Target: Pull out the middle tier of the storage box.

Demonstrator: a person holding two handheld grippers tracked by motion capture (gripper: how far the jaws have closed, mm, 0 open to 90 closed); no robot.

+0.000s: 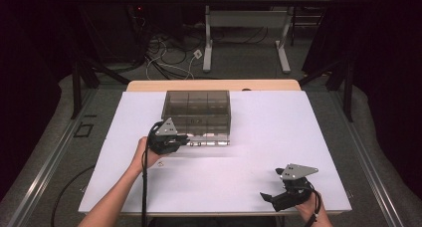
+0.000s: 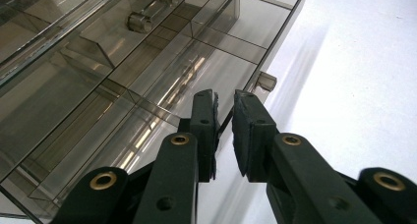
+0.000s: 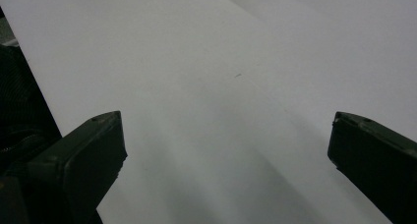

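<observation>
nearest the person, the right gripper (image 1: 271, 197) rests low on the white table (image 1: 278, 132), jaws spread wide with nothing between them. farther in, the left gripper (image 2: 223, 98) sits at the front edge of the smoky clear drawer box (image 1: 197, 116), jaws nearly closed on a thin drawer front edge; whether they truly pinch it i cannot tell.

Left tongs (image 1: 185, 139) nearly closed, right tongs (image 1: 271, 184) spread wide, forearms low.
</observation>
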